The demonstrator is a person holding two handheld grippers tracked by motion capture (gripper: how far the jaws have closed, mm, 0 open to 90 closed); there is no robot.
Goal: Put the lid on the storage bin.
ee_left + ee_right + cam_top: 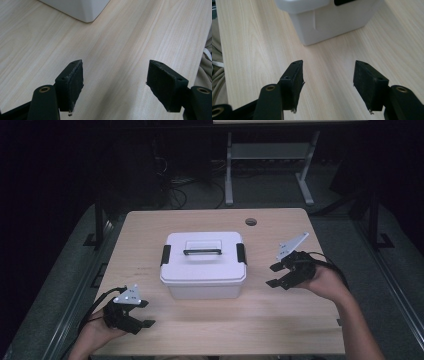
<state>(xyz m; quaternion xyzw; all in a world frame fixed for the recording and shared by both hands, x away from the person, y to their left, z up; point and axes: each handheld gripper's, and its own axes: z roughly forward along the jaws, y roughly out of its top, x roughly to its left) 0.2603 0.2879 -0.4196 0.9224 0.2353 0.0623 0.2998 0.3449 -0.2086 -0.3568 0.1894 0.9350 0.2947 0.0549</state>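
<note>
Nudging the latched white storage box (204, 265) sideways is the risk, with both grippers' fingers (293, 80) wide and empty.

White box (204, 270), pale wood table (280, 320)

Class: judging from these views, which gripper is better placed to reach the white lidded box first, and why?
Probably right. The right gripper sits open beside the white lidded box, level with its black side latch; the left gripper waits nearer the table edge.

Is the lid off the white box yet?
No, in the high view the lid sits on the white box, black side latches down.
</note>
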